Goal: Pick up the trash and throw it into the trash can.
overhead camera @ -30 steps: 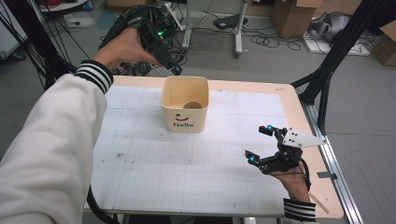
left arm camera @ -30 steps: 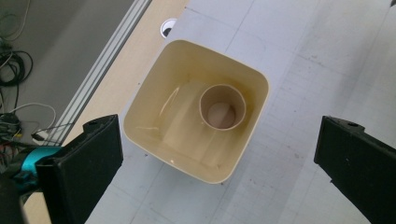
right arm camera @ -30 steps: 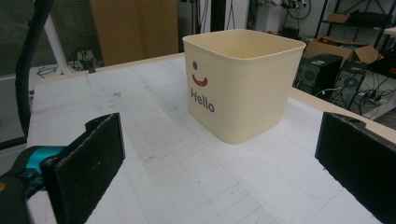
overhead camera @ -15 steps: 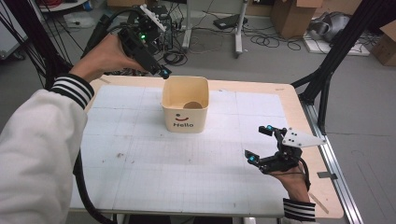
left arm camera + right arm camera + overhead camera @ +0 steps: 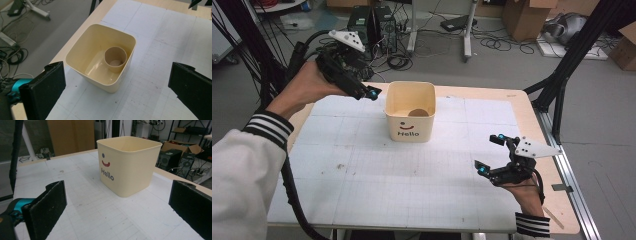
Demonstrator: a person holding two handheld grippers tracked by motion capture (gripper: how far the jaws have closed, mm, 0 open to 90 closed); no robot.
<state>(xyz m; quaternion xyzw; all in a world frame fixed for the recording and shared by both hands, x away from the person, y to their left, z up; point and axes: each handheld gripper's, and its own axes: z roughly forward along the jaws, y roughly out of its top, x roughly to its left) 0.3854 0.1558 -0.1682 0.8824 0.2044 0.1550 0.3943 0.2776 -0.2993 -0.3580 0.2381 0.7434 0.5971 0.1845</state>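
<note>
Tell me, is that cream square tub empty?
No. The cream square plastic tub holds a small tan round cup, standing upright inside.

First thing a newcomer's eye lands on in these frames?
The cream square bin with its "Hello" smiley, standing at the far middle of the white gridded table, with a small round cup upright inside it. Next, the left gripper, open, raised beside the bin's left rim, and the right gripper, open, low near the table's right edge.

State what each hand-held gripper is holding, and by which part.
Nothing is held. The left hand-held gripper hangs open beside the cream tub, the right hand-held gripper is open above the table.
</note>
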